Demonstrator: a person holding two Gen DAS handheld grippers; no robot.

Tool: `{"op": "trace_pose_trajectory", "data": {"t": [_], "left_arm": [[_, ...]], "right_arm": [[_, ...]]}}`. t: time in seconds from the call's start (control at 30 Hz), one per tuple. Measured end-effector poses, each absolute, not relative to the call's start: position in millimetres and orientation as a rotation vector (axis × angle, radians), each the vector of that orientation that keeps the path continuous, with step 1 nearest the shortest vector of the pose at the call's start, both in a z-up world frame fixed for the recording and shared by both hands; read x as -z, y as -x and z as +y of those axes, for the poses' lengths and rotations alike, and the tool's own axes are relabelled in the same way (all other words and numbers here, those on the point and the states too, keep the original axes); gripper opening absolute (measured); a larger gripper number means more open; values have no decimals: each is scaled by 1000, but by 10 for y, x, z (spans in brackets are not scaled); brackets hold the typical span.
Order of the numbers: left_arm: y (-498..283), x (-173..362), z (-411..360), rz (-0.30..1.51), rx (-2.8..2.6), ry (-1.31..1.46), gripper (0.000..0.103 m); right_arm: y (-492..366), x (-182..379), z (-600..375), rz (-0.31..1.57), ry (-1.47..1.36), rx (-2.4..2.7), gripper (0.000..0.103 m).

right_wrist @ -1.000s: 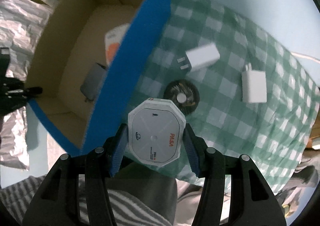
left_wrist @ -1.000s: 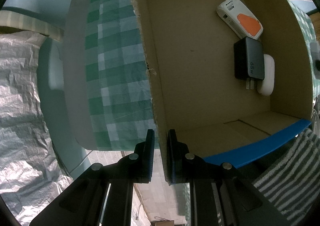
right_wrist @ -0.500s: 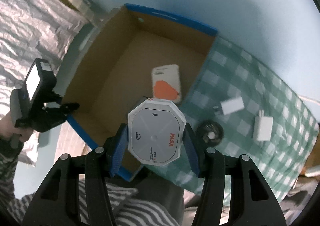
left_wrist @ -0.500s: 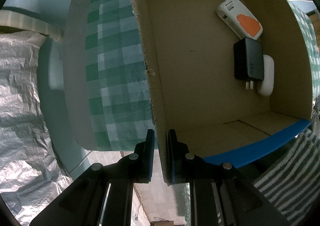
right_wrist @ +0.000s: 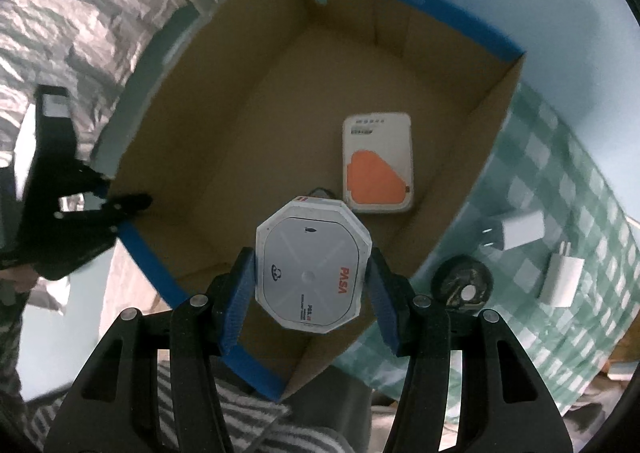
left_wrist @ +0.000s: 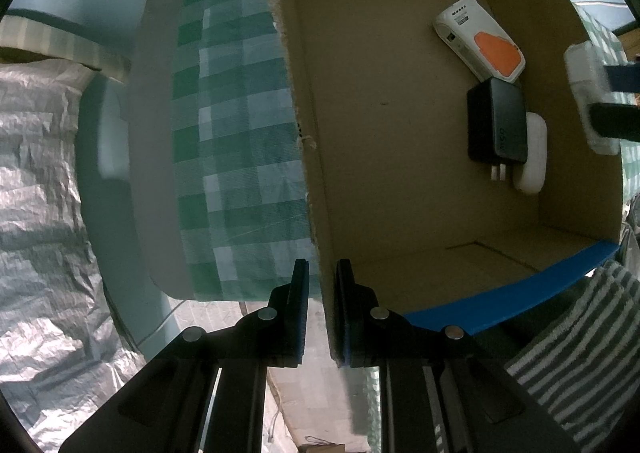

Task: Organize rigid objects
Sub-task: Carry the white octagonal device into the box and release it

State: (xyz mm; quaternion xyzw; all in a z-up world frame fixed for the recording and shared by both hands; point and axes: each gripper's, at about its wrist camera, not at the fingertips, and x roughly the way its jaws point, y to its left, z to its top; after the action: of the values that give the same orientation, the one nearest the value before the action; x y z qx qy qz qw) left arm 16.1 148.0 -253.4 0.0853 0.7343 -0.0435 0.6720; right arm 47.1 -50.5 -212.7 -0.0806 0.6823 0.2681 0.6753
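My right gripper (right_wrist: 310, 285) is shut on a white octagonal box (right_wrist: 312, 267) and holds it above the open cardboard box (right_wrist: 224, 157) with blue edges. Inside the box lie a white and orange power bank (right_wrist: 378, 163), a black charger (left_wrist: 497, 121) and a small white case (left_wrist: 532, 153). My left gripper (left_wrist: 322, 293) is shut on the side wall of the cardboard box (left_wrist: 308, 133). In the left wrist view the white octagonal box (left_wrist: 588, 93) shows at the right edge, over the box.
On the green checked cloth (right_wrist: 560, 173) beside the box lie two white chargers (right_wrist: 516, 229) (right_wrist: 562, 279) and a black round object (right_wrist: 462, 283). Crinkled silver foil (left_wrist: 44, 173) covers the area left of the table. A striped sleeve (left_wrist: 572, 341) is near the box's blue edge.
My right gripper carried the white octagonal box from over the cloth to over the cardboard box's inside. It now shows at the right edge of the left wrist view. The left gripper stayed still.
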Motion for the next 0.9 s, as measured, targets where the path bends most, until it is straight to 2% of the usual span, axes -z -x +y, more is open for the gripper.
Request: {"op": "trace_pose_trajectory", "data": {"t": [0.23,0.53,0.77,0.9], "left_arm": [[-161,2522,1485,1653,100,-192,15],[-156,2518,1482,1657,99,-195,15],[-140,2517,1483,1656,98,-195,15],[-138,2505,1478,1656,98,-198,15]], "right_arm": [[-485,2349,-509,1565,181,-583,55],[-479,2363,-499,1553,166,-589,54],[-471,2236,-541,1530,145,-589,58],[-478,2093,-601,1493,160,-585,63]]}}
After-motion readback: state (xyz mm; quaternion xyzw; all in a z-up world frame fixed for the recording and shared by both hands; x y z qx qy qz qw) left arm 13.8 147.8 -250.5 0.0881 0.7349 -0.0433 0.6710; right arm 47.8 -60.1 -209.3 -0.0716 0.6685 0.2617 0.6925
